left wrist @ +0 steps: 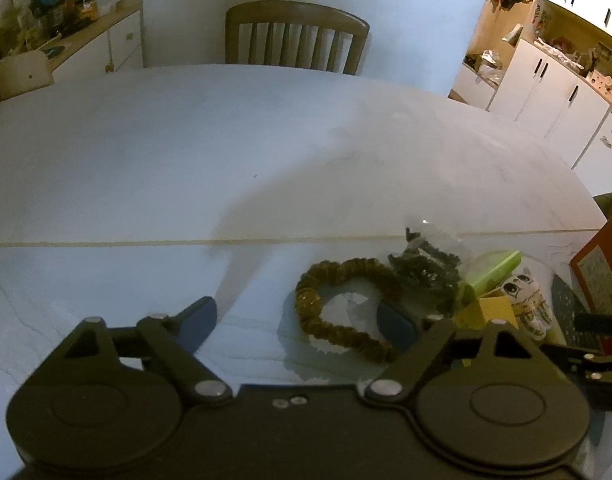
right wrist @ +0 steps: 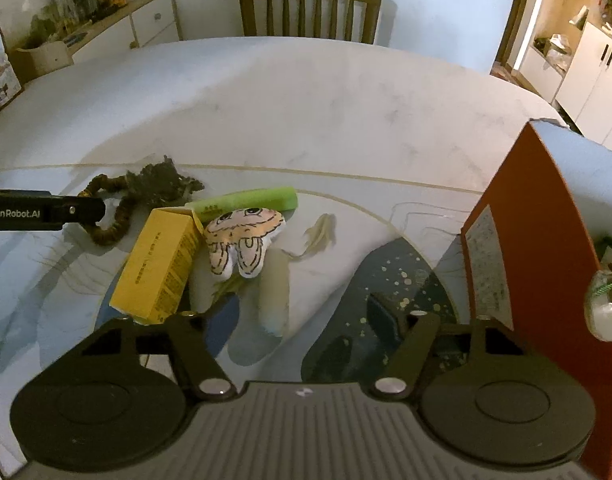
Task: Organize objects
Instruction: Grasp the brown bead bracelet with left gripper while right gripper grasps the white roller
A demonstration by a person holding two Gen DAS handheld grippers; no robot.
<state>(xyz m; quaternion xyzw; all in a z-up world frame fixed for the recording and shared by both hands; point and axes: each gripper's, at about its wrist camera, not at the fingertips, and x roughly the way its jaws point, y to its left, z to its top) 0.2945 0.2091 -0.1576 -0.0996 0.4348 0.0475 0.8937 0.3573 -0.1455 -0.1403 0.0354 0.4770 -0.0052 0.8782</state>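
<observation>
Both grippers have their fingers spread wide, and neither one holds anything. On the left gripper [left wrist: 296, 322], the far finger tip sits right at the brown scrunchie [left wrist: 338, 308], which lies flat on the table [left wrist: 186, 140]. I cannot tell if the tip touches it.

Going left to right across the table in the right view, the scrunchie comes first, with the left gripper's arm in front of part of it. Just behind it, touching it, is a dark scrunchie [right wrist: 162, 182] in a clear bag. Next is a yellow box [right wrist: 160, 266], lying tilted. A green tube [right wrist: 246, 202] lies behind the box, and one end is tucked by the box's open flap. A small cloth doll [right wrist: 242, 240] with big eyes leans on the box and covers a bit of the tube. These things sit close in one bunch.

The right gripper [right wrist: 304, 320] hangs over a dark painted patch with a fish drawn near it. A tall red box [right wrist: 542, 240] stands just beside its right finger and blocks that side.

Far back, a wooden chair [right wrist: 310, 6] is pushed up to the table. A low cabinet [right wrist: 118, 28] with many bottles on top stands at the left. White cupboards [right wrist: 590, 76] are at the right.
</observation>
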